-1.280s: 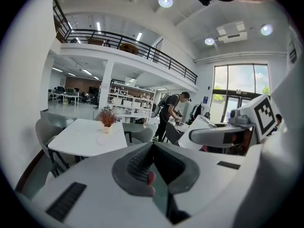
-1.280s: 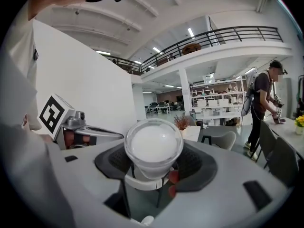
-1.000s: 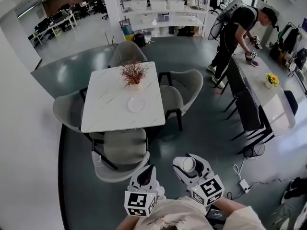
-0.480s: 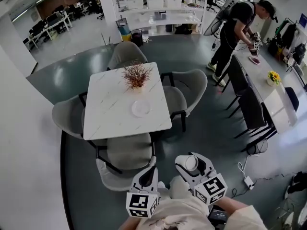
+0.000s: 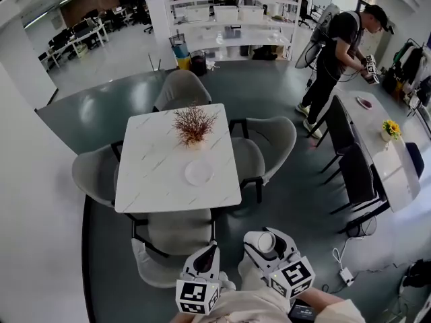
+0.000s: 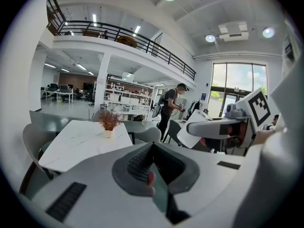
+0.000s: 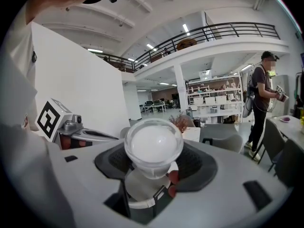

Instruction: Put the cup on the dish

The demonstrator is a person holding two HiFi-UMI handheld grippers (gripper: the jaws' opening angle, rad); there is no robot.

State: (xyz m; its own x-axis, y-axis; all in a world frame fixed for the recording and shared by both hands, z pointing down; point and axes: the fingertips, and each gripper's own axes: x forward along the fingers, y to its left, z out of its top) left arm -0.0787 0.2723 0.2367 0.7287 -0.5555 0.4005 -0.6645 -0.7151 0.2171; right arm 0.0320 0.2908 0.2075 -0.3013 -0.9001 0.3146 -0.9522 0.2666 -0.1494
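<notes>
A grey-floored open office holds a white desk (image 5: 155, 173) ringed by grey chairs (image 5: 269, 136). The dish (image 5: 199, 172) lies on the desk, with a dried plant (image 5: 193, 123) at its 12 o'clock. Well apart from the dish, at its 5 o'clock and off the desk, the right claw (image 5: 269, 243) clamps the cup (image 5: 265, 235). The left claw (image 5: 208, 253) is closed on nothing.

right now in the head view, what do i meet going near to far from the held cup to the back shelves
cup in the right gripper → near grey chair → dish on the white table → dried plant → far grey chair → white shelves
</notes>
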